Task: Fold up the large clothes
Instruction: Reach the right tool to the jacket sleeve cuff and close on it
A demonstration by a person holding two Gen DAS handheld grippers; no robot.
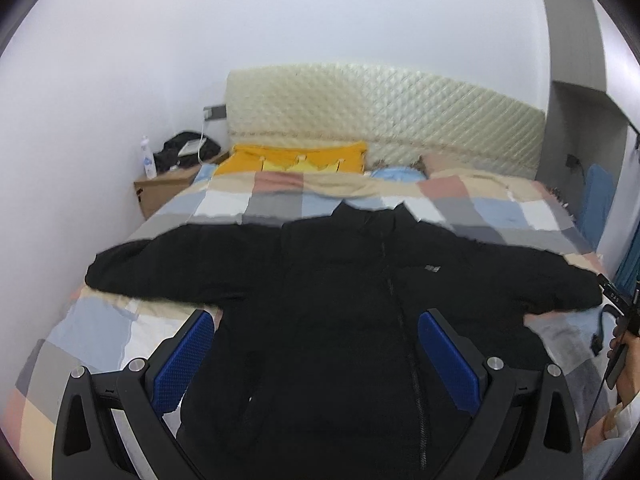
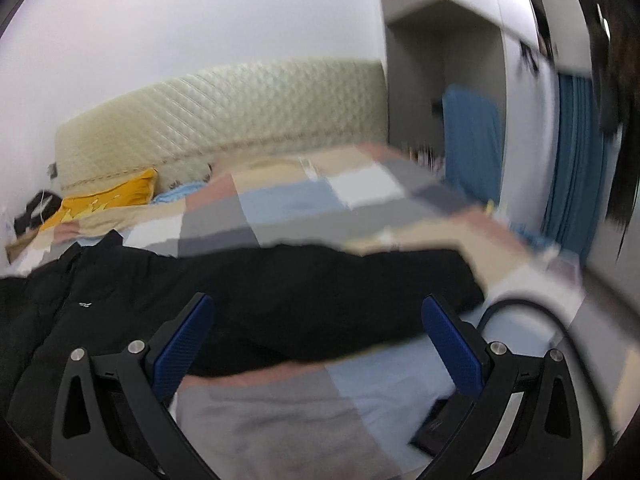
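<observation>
Landmark: the black jacket (image 1: 340, 288), lying flat, front up, sleeves spread wide, on the patchwork quilt (image 1: 256, 200) of the bed.

Left of the jacket, its sleeve end stops short of the quilt's edge, with bare checked quilt around it. Beyond that sleeve, against the white wall, stands a wooden nightstand (image 1: 160, 192) carrying a bottle (image 1: 149, 158) and a dark bag (image 1: 186, 151). Behind the jacket's collar lie a yellow pillow (image 1: 296, 158) and a pale blue pillow (image 1: 396, 173), backed by a quilted cream headboard (image 1: 384, 120). Right of the jacket, the other sleeve reaches almost to the quilt's edge; a blue curtain (image 2: 572, 168) hangs beyond it.

The left gripper (image 1: 316, 354) hovers over the jacket's lower body, its blue pads (image 1: 186, 356) spread wide apart with nothing between them; the zip runs just inside the right-hand pad. The right gripper (image 2: 318, 344) is likewise released, hanging near the right sleeve's (image 2: 340, 292) lower edge, with bare quilt directly below; this view is blurred. A black cable (image 2: 532, 312) loops right of that gripper
</observation>
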